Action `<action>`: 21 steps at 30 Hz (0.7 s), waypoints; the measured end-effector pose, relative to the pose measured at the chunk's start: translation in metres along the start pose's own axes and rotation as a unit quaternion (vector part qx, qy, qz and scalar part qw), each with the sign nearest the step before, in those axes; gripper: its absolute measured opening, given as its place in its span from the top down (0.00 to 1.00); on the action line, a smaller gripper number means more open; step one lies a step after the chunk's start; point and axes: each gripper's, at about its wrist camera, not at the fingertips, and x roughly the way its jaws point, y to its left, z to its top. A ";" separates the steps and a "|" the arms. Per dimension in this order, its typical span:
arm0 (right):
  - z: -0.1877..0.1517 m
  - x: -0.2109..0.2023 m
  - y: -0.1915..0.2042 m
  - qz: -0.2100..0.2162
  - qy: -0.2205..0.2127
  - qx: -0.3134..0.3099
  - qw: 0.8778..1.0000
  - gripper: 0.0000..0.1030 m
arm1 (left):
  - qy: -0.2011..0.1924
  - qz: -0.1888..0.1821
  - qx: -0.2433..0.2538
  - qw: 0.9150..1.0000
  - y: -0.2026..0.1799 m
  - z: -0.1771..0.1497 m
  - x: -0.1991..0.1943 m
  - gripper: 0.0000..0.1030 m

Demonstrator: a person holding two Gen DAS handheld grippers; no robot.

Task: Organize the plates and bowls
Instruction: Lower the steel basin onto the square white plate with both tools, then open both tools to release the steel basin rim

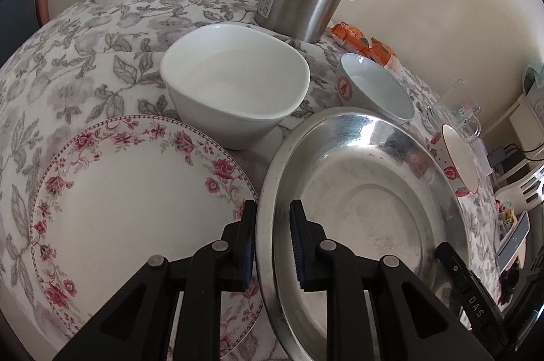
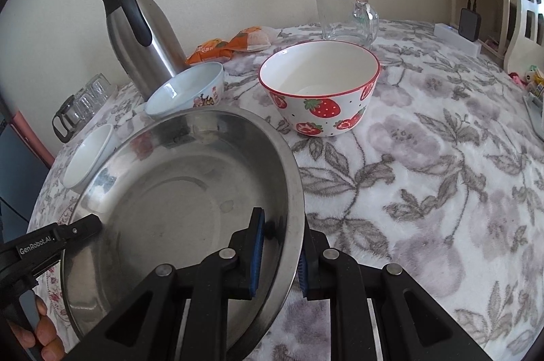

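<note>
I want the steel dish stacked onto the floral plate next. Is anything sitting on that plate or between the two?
Nothing visible does. The floral plate lies bare right beside the steel dish, which both tongs, left and right, straddle at opposite rims. The white bowl stands just behind the plate, not on it.

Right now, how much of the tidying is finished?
Nothing looks stacked yet. In hand: the round steel plate, both grippers, left and right, closed on its rim. Left: the floral plate, white bowl, pale blue bowl and strawberry bowl, all separate.
</note>
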 end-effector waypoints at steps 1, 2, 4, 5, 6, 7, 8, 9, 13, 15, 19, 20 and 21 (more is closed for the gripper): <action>0.000 0.000 -0.001 0.000 0.004 0.002 1.000 0.75 | 0.003 -0.004 -0.004 1.000 0.000 0.000 -0.001 0.81; 0.001 -0.001 -0.002 0.000 0.007 0.006 1.000 0.71 | 0.006 -0.009 -0.007 1.000 0.001 0.001 -0.002 0.80; 0.001 -0.004 -0.004 0.004 0.006 0.013 1.000 0.62 | 0.012 -0.014 -0.010 1.000 0.000 0.001 -0.004 0.75; 0.002 -0.005 -0.004 0.007 0.006 0.015 1.000 0.62 | 0.013 -0.016 -0.009 1.000 -0.001 0.001 -0.005 0.72; 0.003 -0.007 -0.004 0.008 0.006 0.015 1.000 0.62 | 0.014 -0.015 -0.007 1.000 -0.002 0.001 -0.006 0.71; 0.003 -0.009 -0.004 0.009 0.009 0.015 1.000 0.62 | 0.015 -0.013 -0.006 1.000 -0.003 0.001 -0.008 0.69; 0.004 -0.012 -0.004 0.005 0.009 0.014 1.000 0.62 | 0.015 -0.012 -0.005 1.000 -0.004 0.001 -0.010 0.68; 0.004 -0.013 -0.004 0.003 0.009 0.013 1.000 0.62 | 0.016 -0.011 -0.006 1.000 -0.004 0.001 -0.012 0.67; 0.007 -0.021 -0.005 -0.004 0.013 0.017 1.000 0.59 | 0.017 -0.009 -0.016 1.000 -0.002 0.004 -0.019 0.58; 0.008 -0.026 -0.004 -0.012 0.014 0.016 1.000 0.53 | 0.017 -0.003 -0.019 1.000 -0.001 0.004 -0.023 0.55; 0.009 -0.034 -0.001 -0.025 0.008 0.005 1.000 0.38 | 0.018 0.016 -0.021 0.999 -0.001 0.003 -0.030 0.44; 0.009 -0.035 0.001 -0.026 0.010 0.000 1.000 0.36 | 0.020 0.019 -0.021 0.999 -0.001 0.002 -0.031 0.43; 0.008 -0.035 0.002 -0.026 0.012 -0.004 1.000 0.30 | 0.023 0.022 -0.019 0.999 -0.001 0.002 -0.031 0.43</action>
